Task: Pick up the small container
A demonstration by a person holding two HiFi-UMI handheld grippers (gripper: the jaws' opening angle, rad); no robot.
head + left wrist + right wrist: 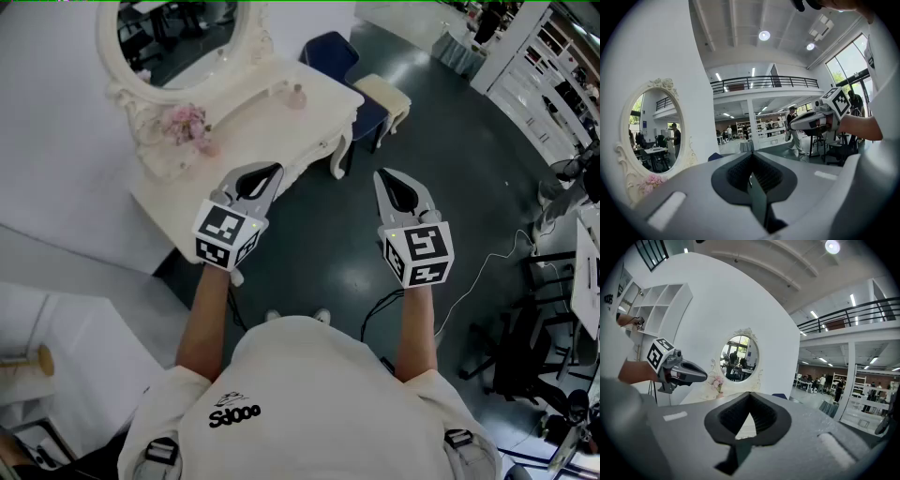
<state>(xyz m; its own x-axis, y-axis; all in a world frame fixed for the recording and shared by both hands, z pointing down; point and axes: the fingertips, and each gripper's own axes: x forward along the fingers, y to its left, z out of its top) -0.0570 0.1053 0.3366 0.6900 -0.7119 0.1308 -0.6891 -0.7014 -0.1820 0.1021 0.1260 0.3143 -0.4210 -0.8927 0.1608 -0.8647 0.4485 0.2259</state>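
Note:
A small pinkish container [297,94] stands on the right part of a white vanity table [246,141], near its back edge. My left gripper [272,174] hangs shut and empty over the table's front edge, short of the container. My right gripper [385,177] is held level with it over the dark floor, to the right of the table, jaws together with nothing in them. In the left gripper view my left gripper [751,157] points past the mirror and the container is hidden. The right gripper view shows my right gripper [750,396] with the left one [700,374] beside it.
An oval mirror [178,37] in a carved white frame stands at the table's back, with pink flowers [187,122] in front of it. A cream stool [384,96] and a blue chair [333,54] stand right of the table. Cables [487,272] lie on the floor.

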